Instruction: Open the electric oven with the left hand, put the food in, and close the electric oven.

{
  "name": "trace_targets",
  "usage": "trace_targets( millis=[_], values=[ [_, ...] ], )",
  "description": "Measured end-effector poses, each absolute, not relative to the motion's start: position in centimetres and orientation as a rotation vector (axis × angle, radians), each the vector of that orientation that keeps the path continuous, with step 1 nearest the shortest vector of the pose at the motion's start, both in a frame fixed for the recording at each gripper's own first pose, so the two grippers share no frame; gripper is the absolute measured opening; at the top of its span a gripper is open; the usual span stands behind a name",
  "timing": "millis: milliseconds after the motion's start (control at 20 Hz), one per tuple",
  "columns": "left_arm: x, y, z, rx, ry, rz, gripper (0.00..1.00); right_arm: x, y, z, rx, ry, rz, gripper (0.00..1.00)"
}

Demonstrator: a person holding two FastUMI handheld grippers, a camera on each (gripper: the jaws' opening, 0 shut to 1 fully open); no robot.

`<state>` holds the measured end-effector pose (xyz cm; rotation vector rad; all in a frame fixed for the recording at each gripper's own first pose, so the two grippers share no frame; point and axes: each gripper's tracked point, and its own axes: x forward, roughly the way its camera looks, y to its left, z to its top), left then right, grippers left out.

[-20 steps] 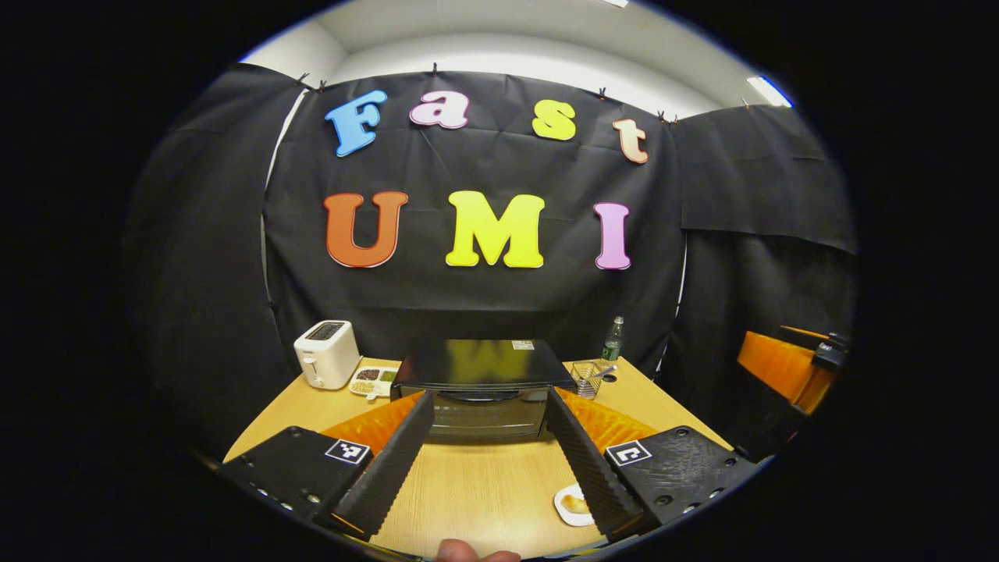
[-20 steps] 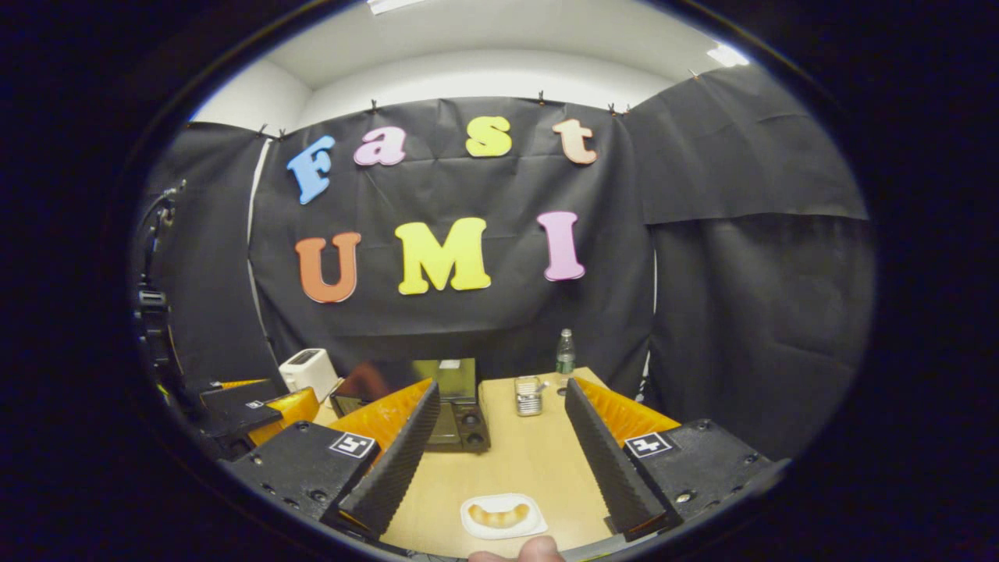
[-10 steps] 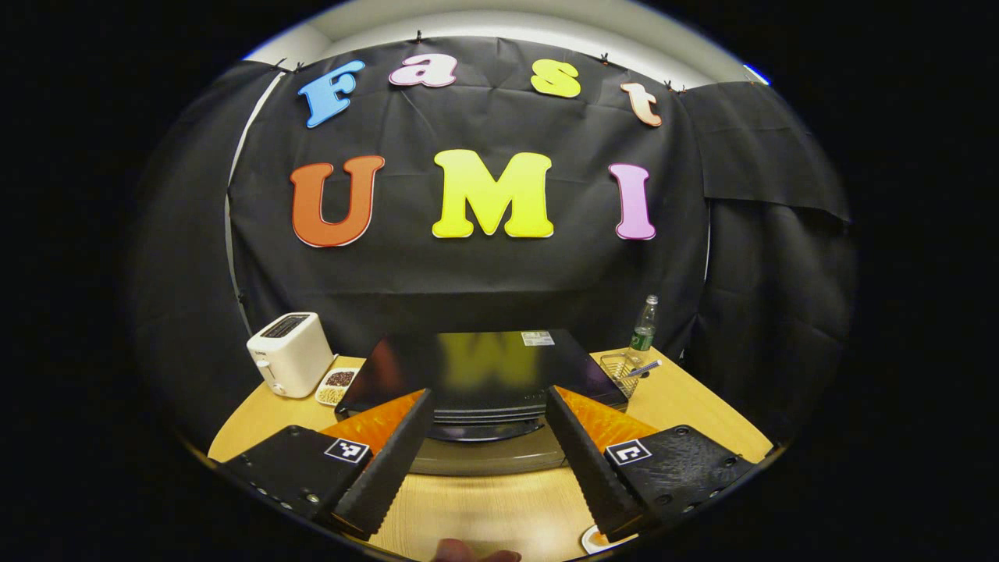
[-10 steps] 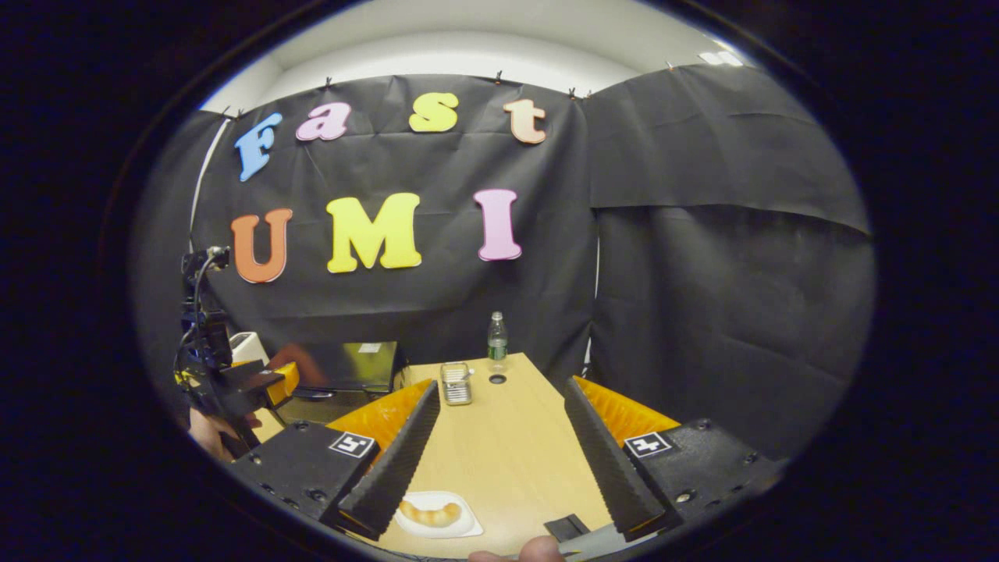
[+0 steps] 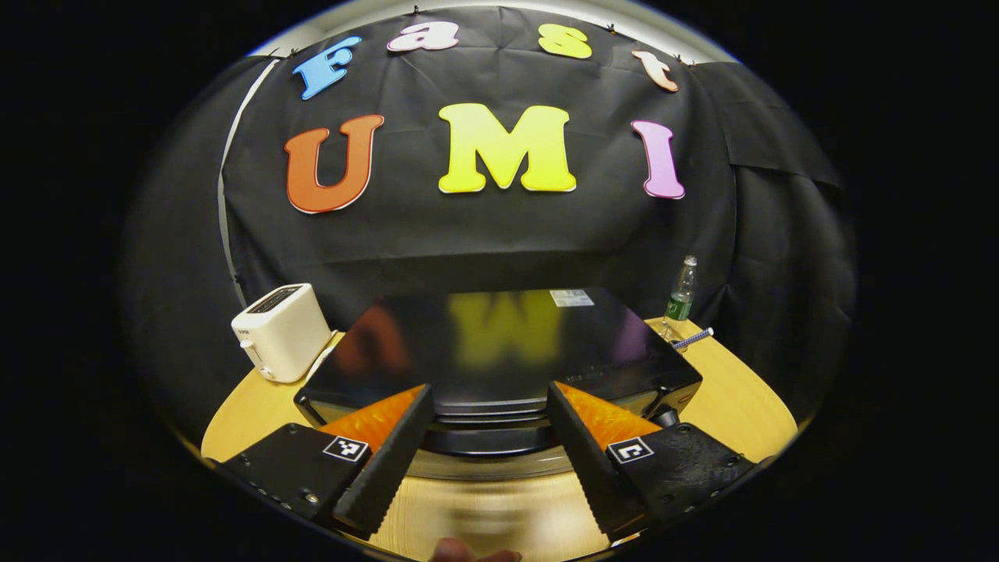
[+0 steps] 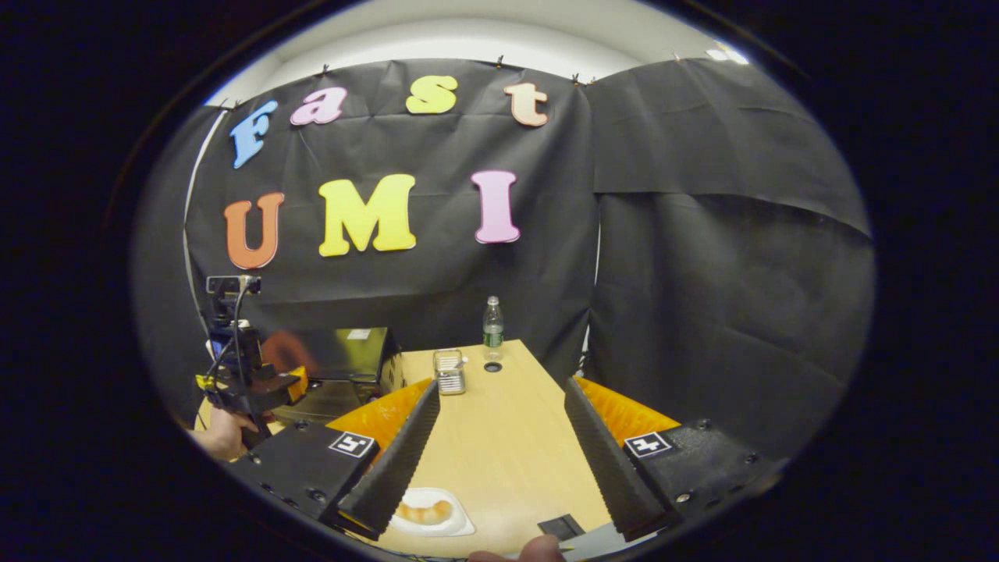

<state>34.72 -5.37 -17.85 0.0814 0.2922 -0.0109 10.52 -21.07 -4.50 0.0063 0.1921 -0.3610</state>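
Left gripper view looks along the left gripper (image 5: pixel 485 449), whose jaws are spread wide with nothing between them, poised just in front of the electric oven (image 5: pixel 499 351). The oven's glossy dark top runs straight ahead, and a rounded bar at its front edge, probably the door handle (image 5: pixel 488 437), sits in the gap between the two fingers; blur there makes it hard to say whether either finger touches it. The door looks closed. It should be a stiff, hinged panel that swings down with steady resistance, so the bar, taken near its middle, seems the sensible place to hold. Its smooth finish may be slippery, so a square, full grip would help.

Beside the oven on the wooden table (image 5: pixel 741 398) stand a white toaster (image 5: pixel 281 332) to one side and a bottle (image 5: pixel 681 289) to the other.

Right gripper view shows the right gripper (image 6: pixel 499 460) also spread open and empty, hanging above the table. The food (image 6: pixel 423 512), a small golden pastry, lies on a white plate (image 6: pixel 453 524) just by the gripper's inner finger. It is likely light, soft and easily crushed, so moving it by the plate's rim seems safer. Farther off are a wire basket (image 6: pixel 449 371) and the oven, with a hand (image 6: pixel 222 433) holding the other gripper before it.
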Motion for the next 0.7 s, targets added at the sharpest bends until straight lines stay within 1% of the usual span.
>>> trace_targets(
  millis=[50, 350, 700],
  values=[
    [34.5, -5.2, -18.1, 0.084, 0.295, -0.012, 0.97, 10.5, -20.9, -4.7, 0.012, 0.197, -0.357, 1.0],
    [33.2, -5.4, -18.3, 0.06, 0.319, -0.03, 0.98, 9.7, -19.8, -5.0, 0.022, 0.196, -0.34, 1.0],
    [28.2, -5.6, -20.0, 0.054, 0.369, -0.039, 0.98, 8.1, -18.6, -5.2, 0.039, 0.189, -0.33, 1.0]
  ],
)
